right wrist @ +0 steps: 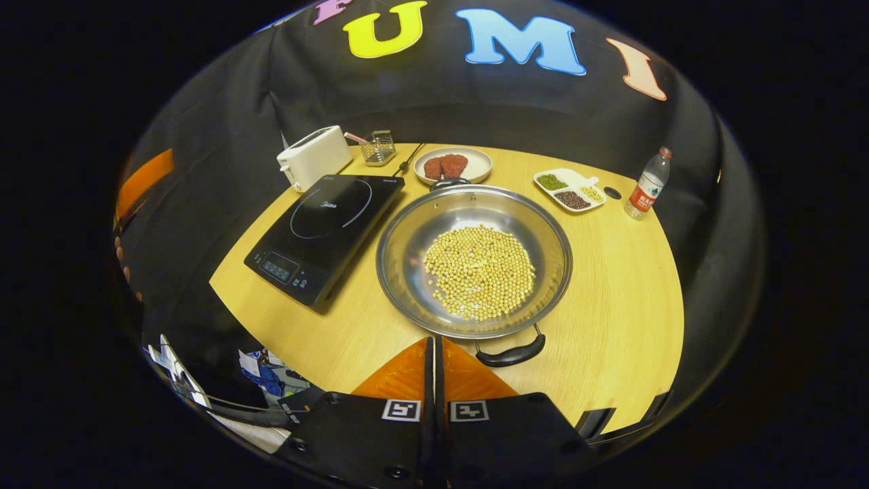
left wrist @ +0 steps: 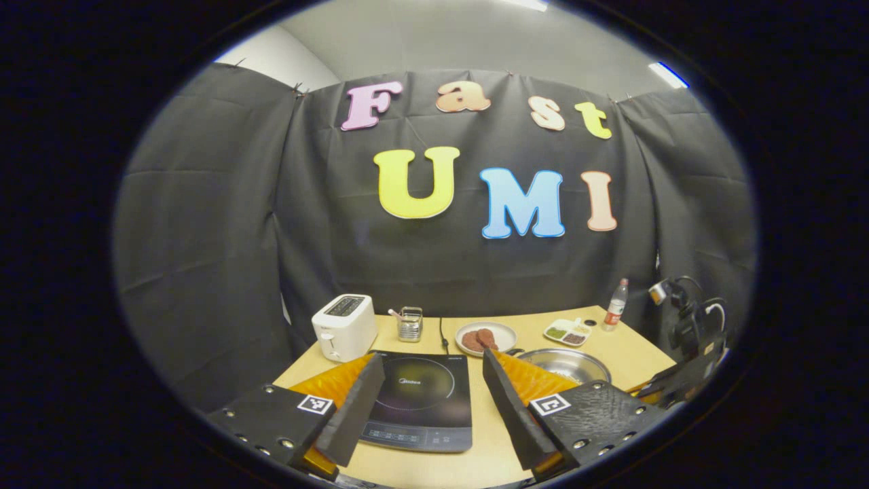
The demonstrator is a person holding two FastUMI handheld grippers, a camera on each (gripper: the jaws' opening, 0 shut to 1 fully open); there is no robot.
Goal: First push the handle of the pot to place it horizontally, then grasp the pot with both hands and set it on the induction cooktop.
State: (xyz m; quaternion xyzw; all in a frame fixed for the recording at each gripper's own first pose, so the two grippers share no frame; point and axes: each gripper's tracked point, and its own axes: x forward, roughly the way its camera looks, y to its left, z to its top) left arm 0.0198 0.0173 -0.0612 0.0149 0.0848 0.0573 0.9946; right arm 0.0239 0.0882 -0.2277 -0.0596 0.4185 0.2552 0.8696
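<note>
- Left gripper view: the left gripper (left wrist: 429, 380) hangs above the near edge of the wooden table (left wrist: 631, 353), its 2 fingers spread wide with nothing between them.
- Between those fingers lies the black induction cooktop (left wrist: 421, 401), flat on the table with its control strip toward the camera.
- At 3 o'clock from the cooktop sits the steel pot (left wrist: 567, 363), partly hidden behind the right-hand finger.
- Behind the cooktop, at 11 o'clock, stands a white toaster (left wrist: 344, 326); at 12 o'clock a small wire basket (left wrist: 410, 323); at 1 o'clock a plate of reddish patties (left wrist: 485, 337).
- Farther right are a divided dish (left wrist: 567, 331) and a plastic bottle (left wrist: 616, 305).

- Right gripper view: the right gripper (right wrist: 434, 350) has its 2 fingers pressed together, gripping nothing, just short of the pot's near rim.
- The pot (right wrist: 407, 231) holds a heap of soybeans (right wrist: 480, 272) (a pale yellow mound at its centre).
- Its near handle (right wrist: 510, 354) sits at 5 o'clock on the rim, the far handle (right wrist: 448, 182) at 12 o'clock.
- The cooktop (right wrist: 326, 231) lies at 9 o'clock from the pot, close beside it; whether they touch I cannot tell.
</note>
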